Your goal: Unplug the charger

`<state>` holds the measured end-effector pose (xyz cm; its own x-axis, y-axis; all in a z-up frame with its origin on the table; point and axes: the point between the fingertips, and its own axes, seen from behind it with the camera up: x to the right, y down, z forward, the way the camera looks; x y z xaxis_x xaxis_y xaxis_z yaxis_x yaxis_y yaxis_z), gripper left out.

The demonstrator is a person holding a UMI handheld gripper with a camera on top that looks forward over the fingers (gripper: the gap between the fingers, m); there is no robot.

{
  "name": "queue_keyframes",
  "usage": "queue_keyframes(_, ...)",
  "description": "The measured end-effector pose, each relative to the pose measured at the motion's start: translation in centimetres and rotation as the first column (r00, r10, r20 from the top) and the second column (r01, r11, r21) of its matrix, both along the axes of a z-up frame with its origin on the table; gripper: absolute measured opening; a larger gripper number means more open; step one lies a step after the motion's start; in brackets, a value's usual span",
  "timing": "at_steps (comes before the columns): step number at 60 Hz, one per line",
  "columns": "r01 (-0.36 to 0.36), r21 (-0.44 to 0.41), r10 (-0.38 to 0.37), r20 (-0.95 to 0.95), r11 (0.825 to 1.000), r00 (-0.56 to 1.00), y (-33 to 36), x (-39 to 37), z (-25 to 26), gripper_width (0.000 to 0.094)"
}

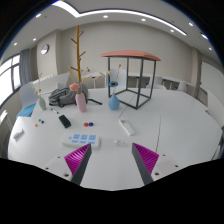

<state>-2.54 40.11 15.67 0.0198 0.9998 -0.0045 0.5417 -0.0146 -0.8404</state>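
My gripper (pixel 112 160) is open and holds nothing; its two magenta pads (pixel 80 158) stand wide apart over the near part of a white table (pixel 170 130). A small white oblong thing, perhaps the charger (pixel 126 127), lies on the table just beyond the fingers, slightly right of the gap. I cannot make out a cable or a socket on it. Nothing stands between the fingers.
Beyond the left finger lie a blue flat item (pixel 85 137) and a black bar-shaped thing (pixel 64 121). Farther back stand a pink vessel (pixel 80 101), a blue vase (pixel 113 102), a black frame with an orange top (pixel 130 75) and a wooden branch stand (pixel 77 50).
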Motion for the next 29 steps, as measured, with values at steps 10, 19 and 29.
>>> queue_keyframes(10, -0.005, 0.011, 0.005, 0.046, 1.000, 0.999, -1.0, 7.9, 4.0, 0.0851)
queue_keyframes(19, 0.013, 0.016, -0.014, 0.047, 1.000, 0.999, -1.1, 10.9, 5.9, 0.0850)
queue_keyframes(29, 0.049, 0.018, -0.050, 0.025, 0.999, 0.998, -0.7, 11.3, 6.9, 0.0850)
